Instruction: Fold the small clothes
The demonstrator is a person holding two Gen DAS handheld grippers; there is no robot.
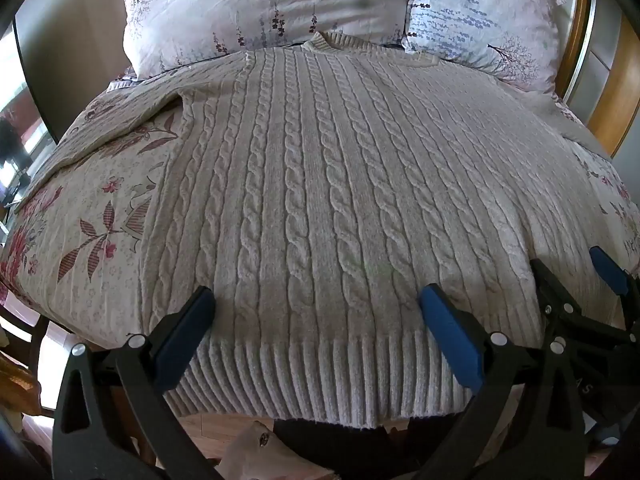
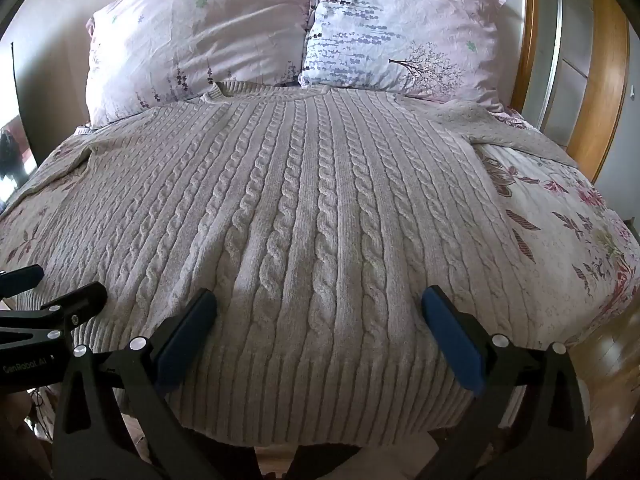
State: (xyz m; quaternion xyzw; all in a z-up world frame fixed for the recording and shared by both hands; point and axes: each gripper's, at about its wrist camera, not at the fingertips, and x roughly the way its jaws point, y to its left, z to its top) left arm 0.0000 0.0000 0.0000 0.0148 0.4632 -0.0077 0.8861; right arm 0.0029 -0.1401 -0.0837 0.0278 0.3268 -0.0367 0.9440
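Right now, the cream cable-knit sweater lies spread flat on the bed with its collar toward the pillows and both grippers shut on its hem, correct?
Not quite: the left gripper and right gripper are open above the sweater's hem, as both wrist views show. The rest holds, collar toward the pillows.

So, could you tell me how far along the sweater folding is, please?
Done: the sweater lies spread flat on the bed, collar toward the pillows. In hand: the left gripper and right gripper hover open over its hem, gripping nothing. Left: every fold.
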